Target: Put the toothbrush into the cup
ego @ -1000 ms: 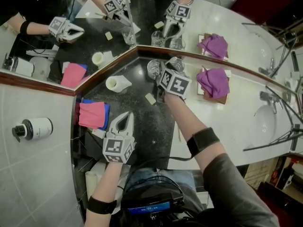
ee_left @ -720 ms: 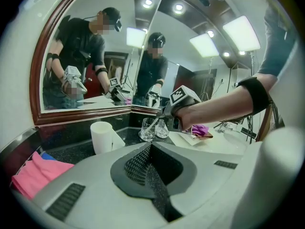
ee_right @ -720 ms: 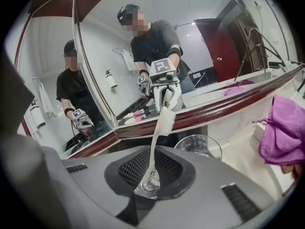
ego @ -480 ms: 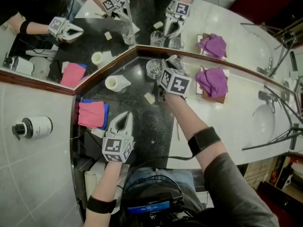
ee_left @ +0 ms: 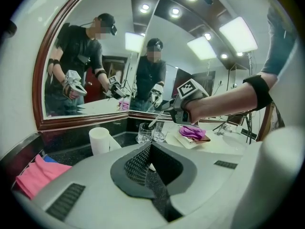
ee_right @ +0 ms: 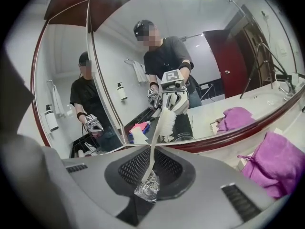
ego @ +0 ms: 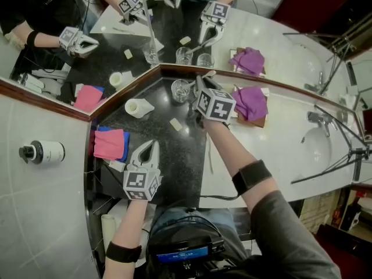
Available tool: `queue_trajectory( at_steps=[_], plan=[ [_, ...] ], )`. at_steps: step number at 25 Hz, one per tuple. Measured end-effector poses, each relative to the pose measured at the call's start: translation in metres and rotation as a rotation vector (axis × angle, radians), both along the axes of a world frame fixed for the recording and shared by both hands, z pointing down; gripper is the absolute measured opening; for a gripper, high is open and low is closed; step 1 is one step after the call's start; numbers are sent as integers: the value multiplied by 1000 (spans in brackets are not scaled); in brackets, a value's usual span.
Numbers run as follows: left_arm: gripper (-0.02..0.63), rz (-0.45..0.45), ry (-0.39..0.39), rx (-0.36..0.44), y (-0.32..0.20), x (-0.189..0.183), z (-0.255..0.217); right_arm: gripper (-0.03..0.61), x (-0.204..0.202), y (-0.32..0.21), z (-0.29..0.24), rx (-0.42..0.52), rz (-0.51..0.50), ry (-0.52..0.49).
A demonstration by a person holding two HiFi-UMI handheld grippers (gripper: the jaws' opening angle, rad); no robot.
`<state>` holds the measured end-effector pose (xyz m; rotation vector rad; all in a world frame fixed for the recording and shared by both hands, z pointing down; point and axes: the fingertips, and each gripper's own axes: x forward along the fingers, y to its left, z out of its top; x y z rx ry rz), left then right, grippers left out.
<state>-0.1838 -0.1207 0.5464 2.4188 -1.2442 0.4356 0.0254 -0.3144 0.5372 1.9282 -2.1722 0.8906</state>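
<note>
A person stands at a bathroom tabletop [ego: 192, 150], dark stone in the middle of the head view and white stone to the right, with a corner mirror [ego: 87, 16] across the top of the frame. The right tongs [ee_right: 151, 159], just above centre in the head view, have just been closing and now pinch a white toothbrush [ee_right: 153, 144] by its handle. The brush tilts with its bristle end up, and its lower end sits at the mouth of a clear glass cup [ego: 180, 90] that stands against the mirror's edge. A second glass [ee_left: 159, 131] stands just beside the cup. The left tongs [ego: 151, 146], lower left of centre, are closed together with nothing between them and hover over the dark stone, well apart from the cup. A pink cloth [ego: 109, 143] lies to their left, with a white cylinder [ego: 136, 106] above it. A purple cloth [ego: 251, 102] lies to the right of the right tongs. A pump bottle [ego: 43, 151] sits at the far left.
</note>
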Motion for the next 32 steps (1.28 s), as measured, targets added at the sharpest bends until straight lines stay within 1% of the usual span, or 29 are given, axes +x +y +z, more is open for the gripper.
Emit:
queue_trajectory(
  at_steps=[4, 8, 11, 16, 21, 26, 32],
  plan=[
    [-8, 4, 5, 16, 5, 5, -8, 54, 9, 17, -25, 35, -8, -16],
    [-8, -12, 11, 22, 7, 7, -16, 54, 16, 45, -47, 67, -34, -36],
    [-8, -17, 17, 40, 6, 12, -25, 54, 24, 74, -57, 67, -56, -39],
    [-8, 5, 14, 61, 10, 26, -40, 54, 39, 129, -64, 51, -101, -24],
    [-8, 24, 11, 58, 22, 39, -41, 54, 54, 180, -47, -13, -133, -21],
    [-8, 47, 3, 50, 36, 47, -40, 54, 60, 217, -27, -84, -158, -24],
    [-8, 62, 0, 47, 45, 52, -41, 54, 70, 255, 4, -204, -205, 5]
  ],
)
